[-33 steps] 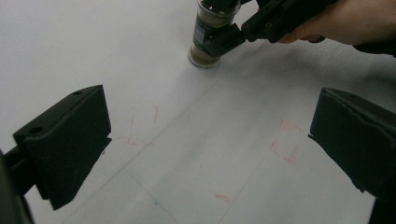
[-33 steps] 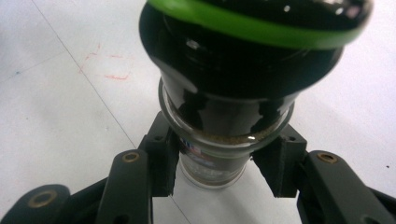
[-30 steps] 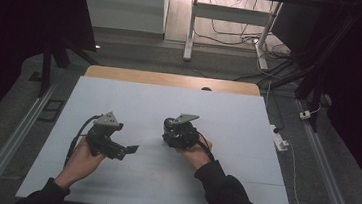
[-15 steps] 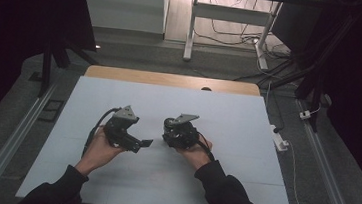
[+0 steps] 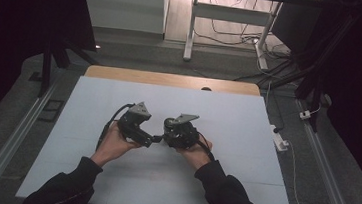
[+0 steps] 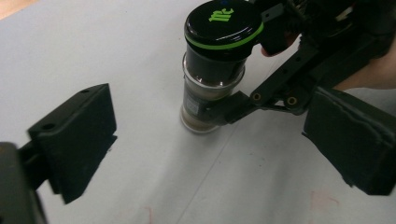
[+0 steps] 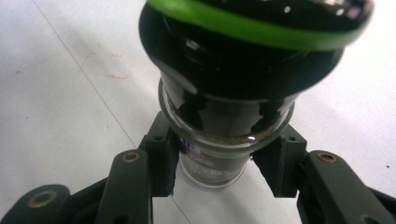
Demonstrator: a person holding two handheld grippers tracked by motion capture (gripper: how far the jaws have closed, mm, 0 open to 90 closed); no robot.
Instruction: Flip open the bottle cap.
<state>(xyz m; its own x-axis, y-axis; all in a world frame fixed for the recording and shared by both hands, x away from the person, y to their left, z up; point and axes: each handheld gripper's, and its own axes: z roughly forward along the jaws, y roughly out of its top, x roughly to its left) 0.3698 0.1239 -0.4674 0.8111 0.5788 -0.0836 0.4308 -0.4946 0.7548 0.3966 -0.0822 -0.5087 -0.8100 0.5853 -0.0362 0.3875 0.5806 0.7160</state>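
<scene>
Dim room, white counter (image 5: 246,138). Right gripper (image 7: 219,179) jaws clamp the clear glass spice jar with black green-ringed grinder cap (image 6: 219,56), upright on the counter. Left gripper (image 6: 210,154) has swung inward; jaws wide apart, empty, jar just ahead between them—probably lining up for the cap.

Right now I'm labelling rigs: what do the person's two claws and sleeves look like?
Both are black. The left claw has broad blocky jaws, a grey three-cornered plate and a black cable. The right claw has slim linkage arms with brass-coloured pivots and a grey plate. The sleeves are dark.
</scene>
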